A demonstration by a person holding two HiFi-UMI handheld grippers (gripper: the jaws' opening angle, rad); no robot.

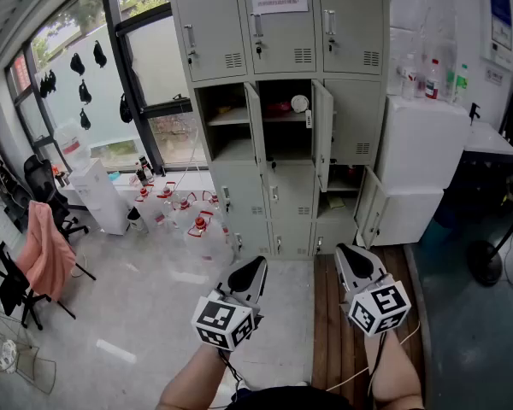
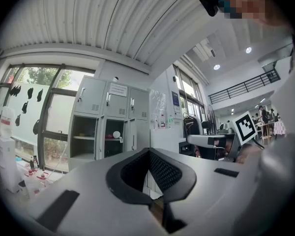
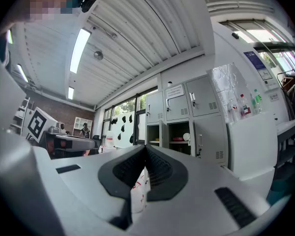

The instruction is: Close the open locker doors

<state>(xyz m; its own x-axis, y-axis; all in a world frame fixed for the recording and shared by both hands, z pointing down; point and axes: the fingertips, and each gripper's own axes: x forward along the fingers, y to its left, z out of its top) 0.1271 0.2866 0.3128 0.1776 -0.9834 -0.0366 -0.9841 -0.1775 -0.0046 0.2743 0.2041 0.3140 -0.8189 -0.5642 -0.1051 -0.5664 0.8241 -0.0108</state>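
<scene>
Left gripper (image 1: 247, 268) and right gripper (image 1: 350, 256) sit low up front, fingers clenched on nothing. The lockers (image 1: 357, 120) are well ahead, with open doors (image 1: 322, 135) mid-row and one at the lower right (image 1: 369, 206).

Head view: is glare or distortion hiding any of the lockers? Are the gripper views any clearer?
Head view: lockers sharp and evenly lit, no glare; fisheye bows the window frame. Left gripper view: black round vignette, lockers small, left gripper fills the bottom. Right gripper view: same vignette, ceiling lamp blown out.
</scene>
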